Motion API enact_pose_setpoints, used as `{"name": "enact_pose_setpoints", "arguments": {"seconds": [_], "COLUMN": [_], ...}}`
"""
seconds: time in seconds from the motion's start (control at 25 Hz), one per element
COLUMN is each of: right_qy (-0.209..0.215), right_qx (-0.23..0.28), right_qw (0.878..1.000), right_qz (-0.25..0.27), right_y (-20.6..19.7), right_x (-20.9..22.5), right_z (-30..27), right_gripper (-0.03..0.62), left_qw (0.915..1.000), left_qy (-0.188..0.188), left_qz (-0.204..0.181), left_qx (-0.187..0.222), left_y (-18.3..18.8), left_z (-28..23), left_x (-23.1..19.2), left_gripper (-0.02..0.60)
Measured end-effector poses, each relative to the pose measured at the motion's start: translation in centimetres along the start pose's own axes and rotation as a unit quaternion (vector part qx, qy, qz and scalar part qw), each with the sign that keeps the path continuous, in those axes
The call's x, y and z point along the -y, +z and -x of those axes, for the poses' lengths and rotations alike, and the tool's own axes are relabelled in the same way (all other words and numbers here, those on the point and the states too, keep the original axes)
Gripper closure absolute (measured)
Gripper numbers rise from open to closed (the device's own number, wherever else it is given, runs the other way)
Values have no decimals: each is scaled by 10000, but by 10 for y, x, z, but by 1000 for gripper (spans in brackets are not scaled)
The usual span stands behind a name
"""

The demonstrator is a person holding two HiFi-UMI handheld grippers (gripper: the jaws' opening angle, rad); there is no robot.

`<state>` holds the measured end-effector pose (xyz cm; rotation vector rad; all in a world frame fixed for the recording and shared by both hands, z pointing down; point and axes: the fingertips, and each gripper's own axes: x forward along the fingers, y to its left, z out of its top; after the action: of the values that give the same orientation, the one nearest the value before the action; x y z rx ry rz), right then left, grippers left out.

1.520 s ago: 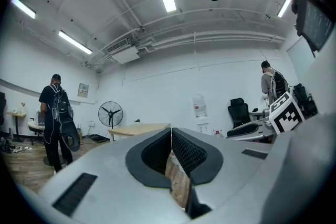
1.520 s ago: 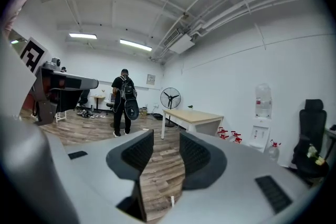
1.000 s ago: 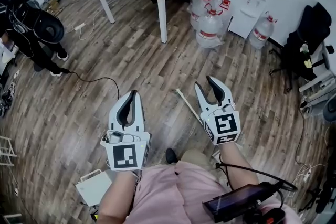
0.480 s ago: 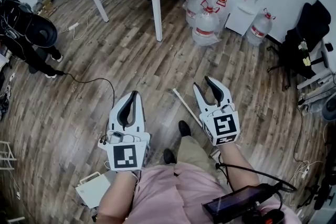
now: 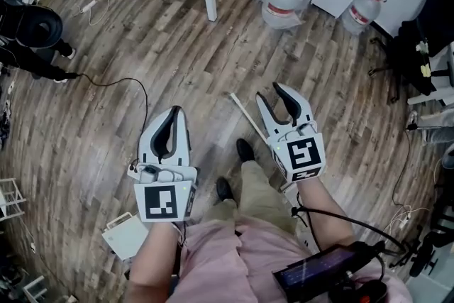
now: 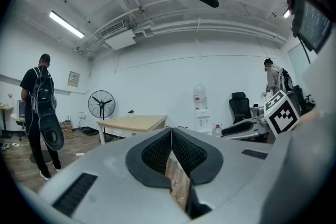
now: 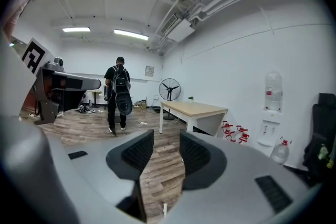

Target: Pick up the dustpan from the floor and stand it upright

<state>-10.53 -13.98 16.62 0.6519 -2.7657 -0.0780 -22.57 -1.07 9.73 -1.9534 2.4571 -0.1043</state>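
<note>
Head view: the pale dustpan handle point(image 5: 247, 116) lies flat on the wooden floor point(image 5: 177, 60). Its long axis runs diagonally from upper left to lower right and passes under the right gripper point(image 5: 267, 90); the pan end is hidden.

Left gripper view: the left gripper point(image 6: 171, 131) has its jaw tips touching, holding nothing.

Right gripper view: the right gripper point(image 7: 167, 136) has its jaws apart, with only floor between them.

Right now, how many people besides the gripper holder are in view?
2. A person with a backpack stands at the left gripper view's left; a second person stands at its right, near the office chair. Others may be hidden.
</note>
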Motion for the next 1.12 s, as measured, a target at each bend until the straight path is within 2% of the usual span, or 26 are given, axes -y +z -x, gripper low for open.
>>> {"name": "enact_pose_setpoints", "arguments": {"seconds": [0.24,0.64,0.84,1.12], "right_qy": [271,770,903,1088], "right_qx": [-230,-875,-1126,-1412], "right_qw": [9993,9931,9895,9840], "right_qz": [-96,-114,-72,-58], "right_y": [-37,-129,-178,-243], "right_x": [16,7,6,-1], "right_z": [-41,-101,-126,-154], "right_gripper": [436,428,425,421], "left_qw": [9996,9955,9952,9924], "left_qy": [50,191,163,331], "left_qz": [-25,27,-43,71], "left_qx": [-293,-929,-968,-1186], "left_y": [-37,-137,-180,-243], "left_z": [-38,-80,-100,-112], "left_x": [-5,-16,-18,-20], "left_gripper": [569,569,569,569]}}
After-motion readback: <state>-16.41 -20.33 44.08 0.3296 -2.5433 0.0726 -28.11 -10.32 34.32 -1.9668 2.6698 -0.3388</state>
